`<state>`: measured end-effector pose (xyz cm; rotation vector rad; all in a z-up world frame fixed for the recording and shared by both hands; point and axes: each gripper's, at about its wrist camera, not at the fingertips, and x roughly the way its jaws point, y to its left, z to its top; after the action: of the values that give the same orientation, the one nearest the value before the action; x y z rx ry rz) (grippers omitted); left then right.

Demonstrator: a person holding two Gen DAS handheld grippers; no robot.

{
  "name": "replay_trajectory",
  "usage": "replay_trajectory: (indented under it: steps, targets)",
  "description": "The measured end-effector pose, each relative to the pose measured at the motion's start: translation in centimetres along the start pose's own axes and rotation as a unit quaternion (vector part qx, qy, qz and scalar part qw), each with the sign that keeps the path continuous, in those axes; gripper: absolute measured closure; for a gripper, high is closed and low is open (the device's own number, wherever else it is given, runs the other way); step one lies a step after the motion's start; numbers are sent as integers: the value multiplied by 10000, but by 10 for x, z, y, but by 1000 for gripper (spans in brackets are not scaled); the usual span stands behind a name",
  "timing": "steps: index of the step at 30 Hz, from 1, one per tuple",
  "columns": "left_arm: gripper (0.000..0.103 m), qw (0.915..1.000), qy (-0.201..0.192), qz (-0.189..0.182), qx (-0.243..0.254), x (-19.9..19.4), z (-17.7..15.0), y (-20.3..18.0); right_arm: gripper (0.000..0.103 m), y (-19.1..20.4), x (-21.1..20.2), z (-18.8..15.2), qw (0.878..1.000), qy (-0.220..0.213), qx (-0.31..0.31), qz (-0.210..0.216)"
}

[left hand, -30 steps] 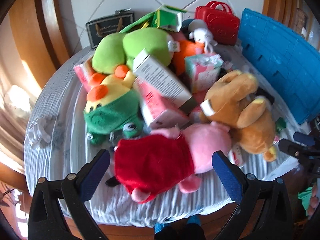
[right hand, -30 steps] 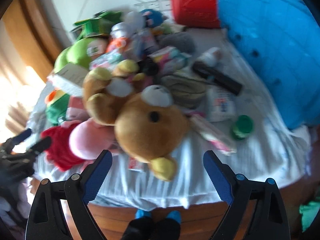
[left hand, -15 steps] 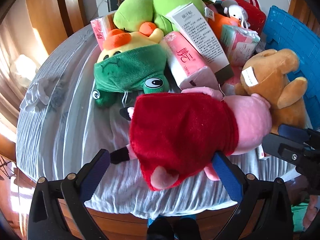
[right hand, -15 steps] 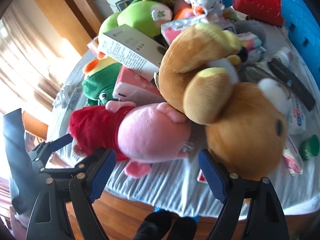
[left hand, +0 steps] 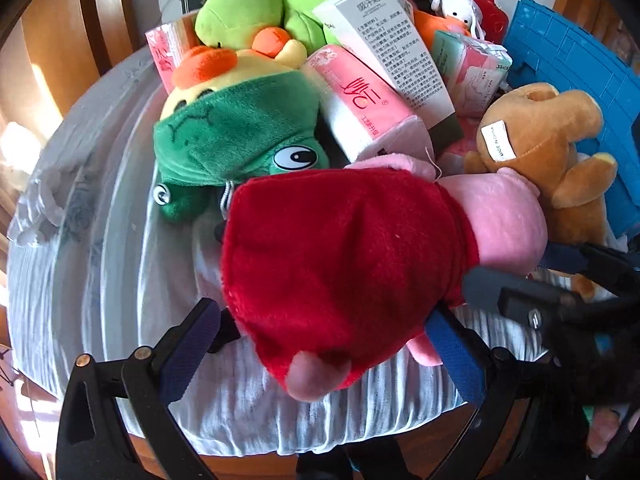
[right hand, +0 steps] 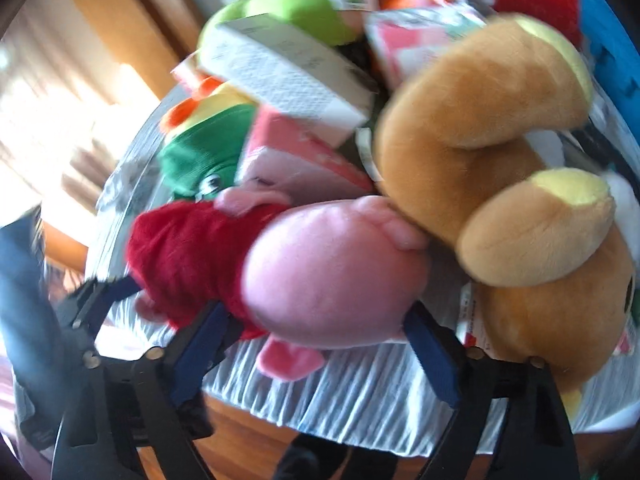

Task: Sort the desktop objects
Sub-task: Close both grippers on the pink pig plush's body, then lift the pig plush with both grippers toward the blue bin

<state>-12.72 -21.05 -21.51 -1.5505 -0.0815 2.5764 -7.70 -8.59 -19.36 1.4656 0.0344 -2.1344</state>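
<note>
Two wide tools, left tool [left hand: 328,344] astride pig plush [left hand: 344,264], right tool [right hand: 316,344] closing round its pink head.

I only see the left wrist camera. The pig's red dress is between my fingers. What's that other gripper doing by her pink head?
Observer: The right wrist view shows the pig's head between the pads of the right gripper. Its jaws have just been closing. It is too blurred to tell whether they squeeze yet.
Operator: Is the bear in the way?
Observer: A leg of the brown bear touches the head's far side, outside the pads.
Operator: Where's its face?
Observer: At the picture's right edge, near the front rim of the table. Only a white muzzle peeks in.
</note>
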Motion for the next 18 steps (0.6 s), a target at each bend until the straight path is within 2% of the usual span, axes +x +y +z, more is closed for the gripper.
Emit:
replay_trajectory:
  steps: [3,6,9,10,13,15,17,18]
  targets:
    - [0,9999,-23,10,119,6,4,-4,19,-8,6,2,9997,9,190,172]
    - [0,9996,26,27,266,15,6,-10,12,-4,15,4,9998,-26,118,162]
    - [1,9992,-15,98,376,18,8,-10,10,-7,25,6,9989,10,248,396]
    - [12,9991,-66,53,408,16,8,-10,14,-7,28,7,9988,-8,235,419]
    - [24,9986,-192,13,484,5,6,-12,26,3,23,6,9992,-93,-3,399]
    - [26,9985,-284,-20,468,-4,4,-9,33,7,18,5,9992,-116,-111,379]
    - [27,9980,-420,-5,474,-17,4,-6,48,12,9,1,9988,-124,-188,438]
    - [27,9974,-512,25,507,-24,4,-6,51,15,7,-1,9987,-142,-279,395]
